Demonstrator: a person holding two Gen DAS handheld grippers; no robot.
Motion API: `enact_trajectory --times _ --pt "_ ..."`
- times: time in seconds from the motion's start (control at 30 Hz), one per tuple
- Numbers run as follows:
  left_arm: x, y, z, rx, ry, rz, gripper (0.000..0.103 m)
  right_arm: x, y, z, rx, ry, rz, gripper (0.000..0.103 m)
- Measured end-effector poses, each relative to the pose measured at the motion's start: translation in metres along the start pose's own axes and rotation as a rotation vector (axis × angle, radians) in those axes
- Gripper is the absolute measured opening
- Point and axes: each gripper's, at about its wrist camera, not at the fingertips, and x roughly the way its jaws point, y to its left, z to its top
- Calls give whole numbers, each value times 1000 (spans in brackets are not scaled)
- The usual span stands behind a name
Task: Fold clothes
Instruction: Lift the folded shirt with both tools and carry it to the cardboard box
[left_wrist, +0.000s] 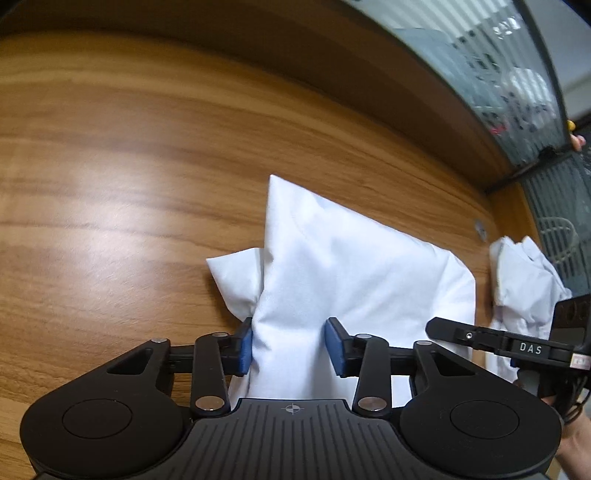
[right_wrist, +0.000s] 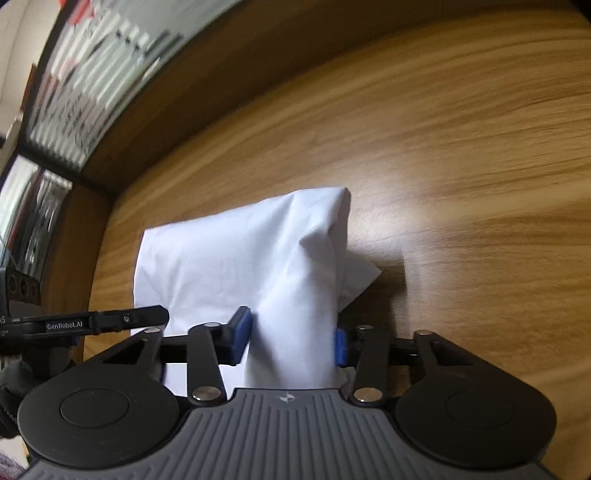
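Observation:
A white garment lies partly folded on the wooden table. My left gripper has its blue pads spread apart, with a raised ridge of the cloth between them. The right gripper shows at the right edge of the left wrist view. In the right wrist view the same garment lies ahead. My right gripper is open, and a ridge of cloth stands between its blue pads. The left gripper shows at the left of that view.
A second crumpled white cloth lies at the table's right. A raised wooden rim and a glass wall stand behind the table. Bare wood stretches around the garment.

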Motion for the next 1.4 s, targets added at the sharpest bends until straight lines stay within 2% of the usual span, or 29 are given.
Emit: enact_trajectory --times 0.17,0.3,0.5,0.67,0.87,1.0,1.4 --pt "-7 -38 -1 129 6 -63 41 -47 9 -19 35 -137 -52 42" --pt "-8 -77 1 235 6 -151 41 -94 10 -42 92 -257 -100 42" --pt "5 -158 -1 421 42 -264 41 -173 0 -80 184 -435 -199 42" --pt "24 -241 -16 563 87 -365 41 -247 -24 -118 280 -570 -284 42" --pt "50 -341 -50 704 159 -505 41 -340 -69 -174 372 -706 -397 42" --pt "61 -414 -82 809 179 -581 41 -401 -100 -214 421 -792 -473 42" --pt "99 -635 -205 1002 236 -826 41 -574 -190 -325 559 -1039 -718 43"
